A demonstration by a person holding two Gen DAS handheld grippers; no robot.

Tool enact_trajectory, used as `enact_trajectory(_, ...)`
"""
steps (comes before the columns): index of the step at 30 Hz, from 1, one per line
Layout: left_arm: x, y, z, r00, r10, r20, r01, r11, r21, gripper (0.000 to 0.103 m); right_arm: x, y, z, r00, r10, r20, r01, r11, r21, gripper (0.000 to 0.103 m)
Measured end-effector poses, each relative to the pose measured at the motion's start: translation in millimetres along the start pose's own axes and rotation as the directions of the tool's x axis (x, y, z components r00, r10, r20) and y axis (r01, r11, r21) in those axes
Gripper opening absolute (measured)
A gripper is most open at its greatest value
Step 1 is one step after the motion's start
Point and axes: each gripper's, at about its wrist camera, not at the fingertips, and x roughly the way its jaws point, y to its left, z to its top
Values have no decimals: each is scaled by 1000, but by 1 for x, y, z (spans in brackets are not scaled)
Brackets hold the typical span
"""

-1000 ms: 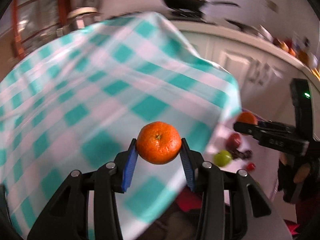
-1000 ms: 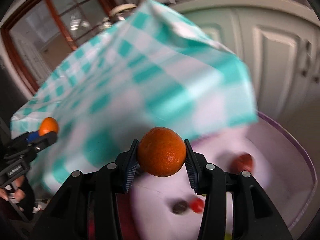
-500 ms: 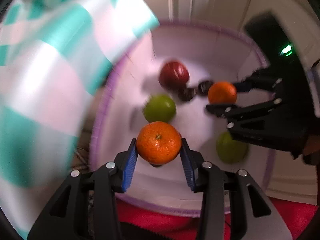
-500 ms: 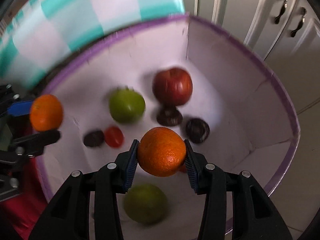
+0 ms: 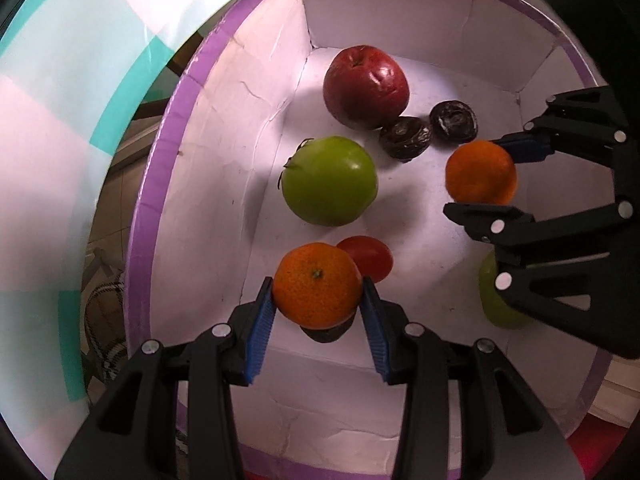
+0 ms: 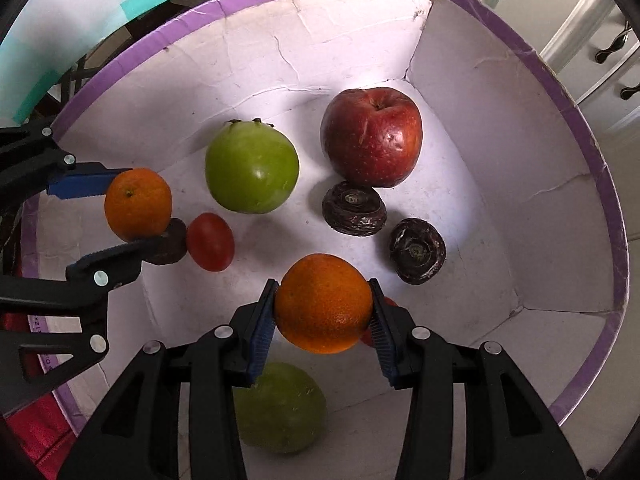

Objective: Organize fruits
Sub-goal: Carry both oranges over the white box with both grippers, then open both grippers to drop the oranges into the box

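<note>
With both tongs pointing almost straight down into the white box point(image 6: 500, 128), drop spot comes down to what sits under each fruit. Left tongs point(image 5: 318, 298) clamped on a mandarin point(image 5: 316, 284), hanging over the box's near-left corner, right above a dark little fruit point(image 5: 328, 332) and just beside the red tomato point(image 5: 366, 258). Right tongs point(image 6: 322, 312) clamped on an orange point(image 6: 323, 302), nearer the middle, green fruit point(image 6: 280, 408) below and toward the camera, two dark wrinkled fruits point(image 6: 354, 208) and the red apple point(image 6: 372, 136) further in. Bare floor shows between the tomato and the orange, so probably best to nudge toward that gap before letting go, or risk landing on top of something and rolling.
</note>
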Motion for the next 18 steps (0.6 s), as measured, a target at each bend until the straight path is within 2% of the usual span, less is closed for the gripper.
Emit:
enact_trajectory(5,0,2,-2,1000,-5,7,5,1000,-26,43,-1,-1,1,1000,3,-1,-3,1000,30,45)
enact_trajectory(6,0,3,-2,1000,-3,6,3,1000,-30,43,-1,-2,2,1000,3,-2,-3,999,34,47)
enact_trajectory(7,-1,4,-2,1000,-2,8,3,999,-33,44,-2,-3,3,1000,4,8,-5,999,41,56)
enact_trajectory(9,-6,5,-3,1000,1,25,0,999,-39,48,-5,-6,5,999,11,31,-13,999,53,65)
enact_trajectory(14,-16,8,-7,998,7,55,-5,999,-47,54,-10,-7,6,999,3,43,-6,997,75,70)
enact_trajectory(18,-51,16,-18,985,-12,170,22,998,-57,54,-31,-16,2,995,1,95,-11,995,102,78)
